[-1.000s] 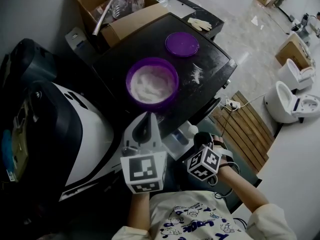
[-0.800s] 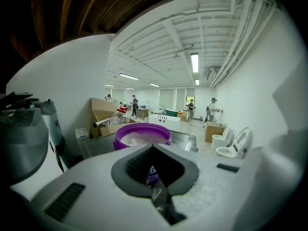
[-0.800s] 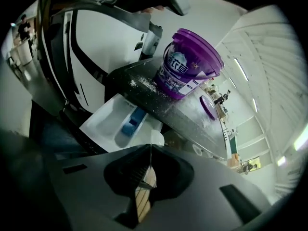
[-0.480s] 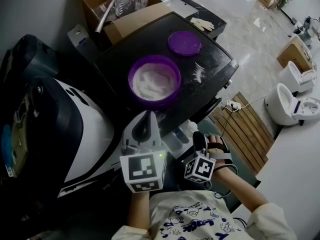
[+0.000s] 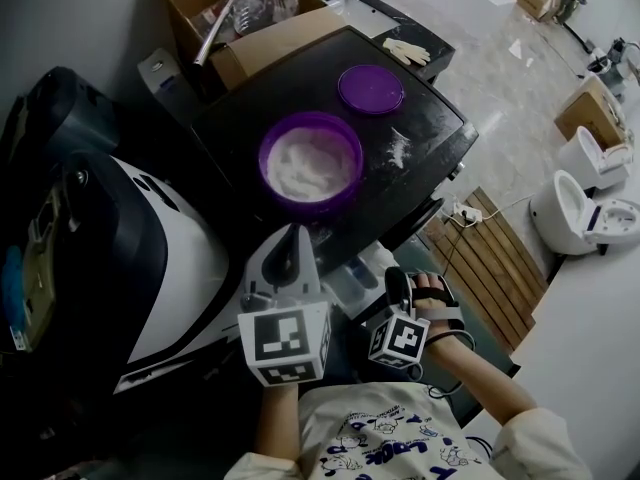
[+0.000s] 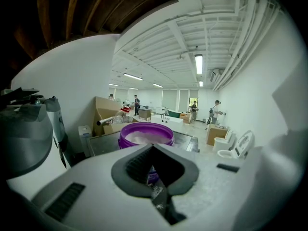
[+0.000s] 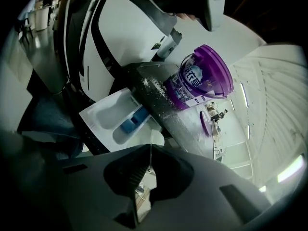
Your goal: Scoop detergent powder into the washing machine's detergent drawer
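Observation:
A purple tub [image 5: 310, 163] full of white detergent powder stands open on the dark washing machine top [image 5: 430, 128]; its purple lid [image 5: 371, 89] lies behind it. Below the front edge the white detergent drawer [image 5: 352, 280] is pulled out. My left gripper [image 5: 296, 232] is shut and empty, pointing up at the tub [image 6: 147, 134] from just below the machine's edge. My right gripper [image 5: 392, 274] is shut too, beside the drawer. The right gripper view shows the drawer [image 7: 120, 117] with a blue compartment, the tub [image 7: 199, 81] and the lid [image 7: 205, 124] beyond its shut jaws. No scoop is visible.
Spilled powder [image 5: 396, 148] streaks the machine top. A cardboard box [image 5: 240, 18] with a bottle stands behind, with gloves [image 5: 405, 51] to its right. A black-and-white appliance [image 5: 150, 258] is at left. Toilets [image 5: 580, 203] and a wooden slat mat [image 5: 490, 258] are at right.
My right gripper has drawn slightly down and back toward me, near the drawer. The left gripper has barely moved.

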Action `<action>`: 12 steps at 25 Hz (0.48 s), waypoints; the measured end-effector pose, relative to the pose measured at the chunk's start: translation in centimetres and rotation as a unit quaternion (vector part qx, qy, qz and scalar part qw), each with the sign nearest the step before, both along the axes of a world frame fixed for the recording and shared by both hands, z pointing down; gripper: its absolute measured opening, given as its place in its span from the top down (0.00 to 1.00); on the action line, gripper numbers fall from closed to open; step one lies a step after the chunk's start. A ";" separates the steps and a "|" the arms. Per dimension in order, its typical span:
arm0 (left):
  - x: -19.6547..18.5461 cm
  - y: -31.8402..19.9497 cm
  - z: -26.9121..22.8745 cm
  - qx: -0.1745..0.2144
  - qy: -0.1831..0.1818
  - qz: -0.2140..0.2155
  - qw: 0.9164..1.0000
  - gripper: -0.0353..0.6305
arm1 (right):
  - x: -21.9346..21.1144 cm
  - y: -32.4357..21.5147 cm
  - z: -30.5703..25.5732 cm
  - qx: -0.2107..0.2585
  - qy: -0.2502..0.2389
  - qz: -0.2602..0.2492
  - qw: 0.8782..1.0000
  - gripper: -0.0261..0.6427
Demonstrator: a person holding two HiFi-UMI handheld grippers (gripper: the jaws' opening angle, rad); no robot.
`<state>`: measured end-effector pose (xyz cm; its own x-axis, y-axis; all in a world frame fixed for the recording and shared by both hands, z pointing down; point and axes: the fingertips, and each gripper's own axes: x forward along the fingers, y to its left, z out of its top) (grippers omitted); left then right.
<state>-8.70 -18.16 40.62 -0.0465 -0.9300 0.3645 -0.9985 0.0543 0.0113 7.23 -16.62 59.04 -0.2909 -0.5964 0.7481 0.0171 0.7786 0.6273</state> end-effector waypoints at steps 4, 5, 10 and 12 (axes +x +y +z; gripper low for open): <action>-0.1 0.1 0.0 -0.001 0.002 -0.003 1.000 0.95 | 0.0 0.1 -0.2 -0.018 -0.018 0.011 1.000 0.93; -0.1 0.1 0.0 -0.001 0.002 -0.003 1.000 0.94 | 0.0 0.0 -0.3 -0.017 -0.020 0.013 1.000 0.93; -0.1 0.1 -0.2 0.002 0.004 -0.003 1.000 0.94 | 0.2 -0.1 -0.5 -0.061 -0.058 0.042 0.996 0.93; -0.2 0.1 -0.3 0.004 0.003 -0.004 1.000 0.94 | 0.1 0.3 -0.8 -0.124 -0.105 0.076 0.984 0.93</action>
<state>-8.85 -18.10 40.30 -0.0511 -0.9323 0.3582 -0.9979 0.0618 0.0186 7.35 -16.31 58.28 -0.3765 -0.4509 0.8093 -0.2213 0.8920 0.3941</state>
